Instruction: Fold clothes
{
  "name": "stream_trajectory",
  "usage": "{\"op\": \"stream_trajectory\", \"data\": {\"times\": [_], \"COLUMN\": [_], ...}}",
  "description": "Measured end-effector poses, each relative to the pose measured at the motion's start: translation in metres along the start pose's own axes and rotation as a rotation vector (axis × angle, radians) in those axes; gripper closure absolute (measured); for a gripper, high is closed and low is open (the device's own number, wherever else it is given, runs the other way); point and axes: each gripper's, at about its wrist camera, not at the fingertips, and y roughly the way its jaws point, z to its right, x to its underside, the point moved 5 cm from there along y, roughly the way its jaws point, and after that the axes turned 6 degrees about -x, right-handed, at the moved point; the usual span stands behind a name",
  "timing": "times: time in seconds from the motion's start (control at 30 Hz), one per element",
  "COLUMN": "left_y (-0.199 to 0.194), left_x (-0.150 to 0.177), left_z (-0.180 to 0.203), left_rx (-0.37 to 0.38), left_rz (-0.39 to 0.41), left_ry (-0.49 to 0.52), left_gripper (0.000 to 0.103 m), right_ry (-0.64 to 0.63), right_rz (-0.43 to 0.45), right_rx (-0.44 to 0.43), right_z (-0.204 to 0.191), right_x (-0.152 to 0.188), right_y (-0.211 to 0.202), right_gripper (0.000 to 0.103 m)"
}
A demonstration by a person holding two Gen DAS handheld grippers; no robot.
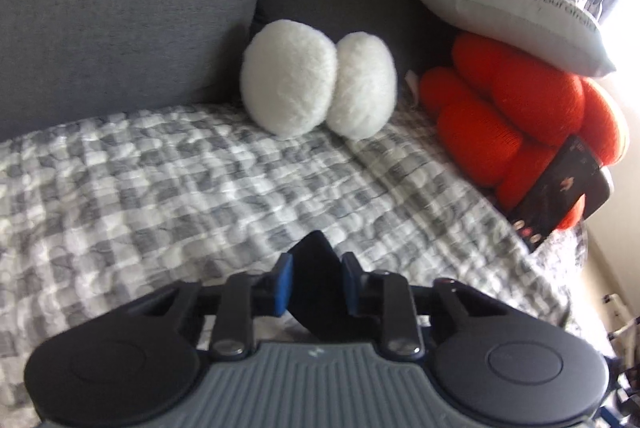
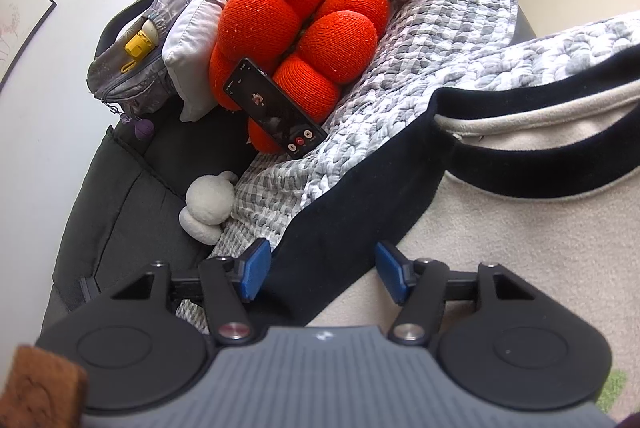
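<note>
The left wrist camera sat just behind its claw (image 1: 316,284) and looked slantwise down, from close, across a grey-and-white checked quilt (image 1: 160,180) toward the grey upholstered sofa back (image 1: 120,8). The right wrist camera looked past its claw (image 2: 320,270) over a cream sweater with navy trim (image 2: 520,228), close beneath it. Both views took in the quilt, the orange knitted knot cushion (image 1: 512,108) (image 2: 304,28) and the black phone (image 1: 560,188) (image 2: 276,108) leaning on it.

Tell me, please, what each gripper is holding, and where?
The left gripper pinches a fold of dark navy fabric; right gripper holds nothing, open above the sweater.
</note>
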Motion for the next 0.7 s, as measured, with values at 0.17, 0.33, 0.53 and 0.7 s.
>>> {"op": "stream_trajectory", "data": {"times": [0.17,0.33,0.53,0.7], "left_y": [-0.002,-0.005,-0.021,-0.012], "left_x": [0.007,0.011,0.001,-0.011], "left_z": [-0.017,-0.039,-0.055,-0.038], "left_rx": [-0.092,-0.195,-0.076,0.096], "left_rz": [-0.01,-0.048,-0.079,-0.163], "left_ry": [0.041,0.053,-0.104,-0.226], "left_gripper": [0.083,0.083,0.075,0.054], "right_ry": [0.007,0.02,0.026,0.033], "right_rz": [0.002,0.006,0.006,0.008], "right_rx": [-0.001,-0.01,-0.016,-0.021], "right_z": [0.0,0.001,0.001,0.001], "right_x": [0.0,-0.001,-0.001,-0.002], "right_y": [0.0,-0.002,-0.002,-0.003], "right_gripper": [0.041,0.041,0.04,0.04]}}
